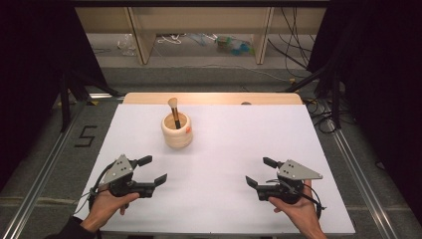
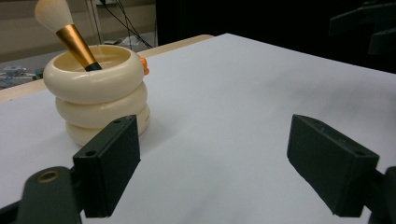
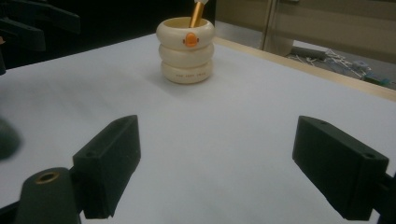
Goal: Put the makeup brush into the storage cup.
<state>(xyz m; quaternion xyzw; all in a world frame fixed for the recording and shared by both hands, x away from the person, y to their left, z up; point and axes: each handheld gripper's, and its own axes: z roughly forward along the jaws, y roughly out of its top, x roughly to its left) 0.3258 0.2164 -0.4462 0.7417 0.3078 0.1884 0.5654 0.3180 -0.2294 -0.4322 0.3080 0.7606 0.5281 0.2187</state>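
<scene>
In the high view, a cream holder (image 1: 176, 130) shaped like stacked rings is seen standing upright on the white table (image 1: 224, 164), toward the far side and left of centre, with a brush (image 1: 174, 111) leaning inside it, bristles up. The left gripper (image 1: 150, 169) and the right gripper (image 1: 258, 173) are held low over the near part of the table, well apart from the holder and from each other; both are spread wide and nothing is held in either. A black mark like the figure 5 (image 1: 85, 136) is seen on the floor to the left. In the left gripper view, the holder (image 2: 98, 95) is seen just beyond the left jaw, and the brush (image 2: 70, 32) shows white bristles, a gold collar and a dark handle sunk inside the holder. The brush is judged light and stiff, its bristles soft; the gold collar or the handle just below it looks the best place to take hold, while the smooth rounded holder may slip or tip. In the right gripper view, an orange beak-like badge (image 3: 190, 40) is seen on the holder (image 3: 186, 51); small lettering on the lowest ring is too faint to be read.
</scene>
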